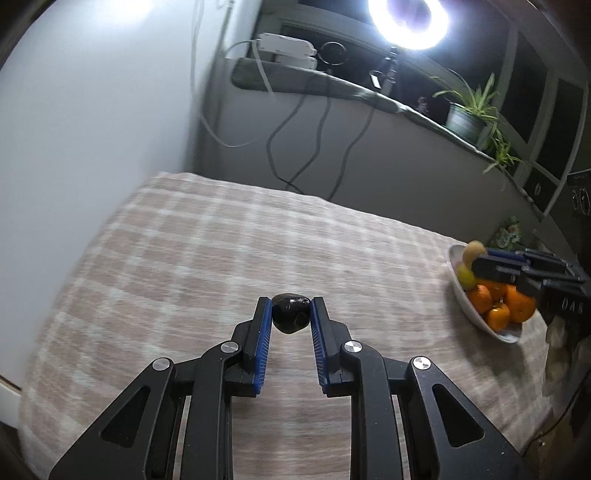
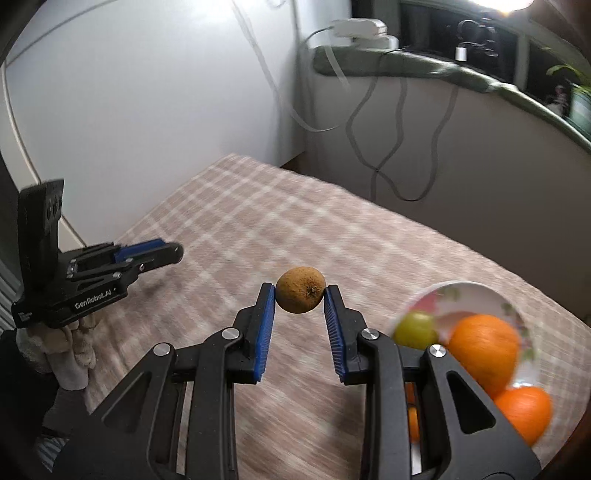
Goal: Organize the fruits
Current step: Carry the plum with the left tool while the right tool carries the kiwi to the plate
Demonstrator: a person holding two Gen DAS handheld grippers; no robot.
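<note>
Left wrist: left gripper (image 1: pixel 290 312) pinches dark fruit (image 1: pixel 290 313), maybe avocado | right gripper (image 2: pixel 300 293) pinches kiwi (image 2: pixel 301 294)

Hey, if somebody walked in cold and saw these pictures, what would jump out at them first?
Probably the fruit pinched in each gripper: the left gripper holds a dark, shiny fruit above the checked tablecloth, and the right gripper holds a brown kiwi close to the bowl. Next, the white bowl of bright oranges at the table's right edge, and the glaring ring light over the windowsill.
</note>
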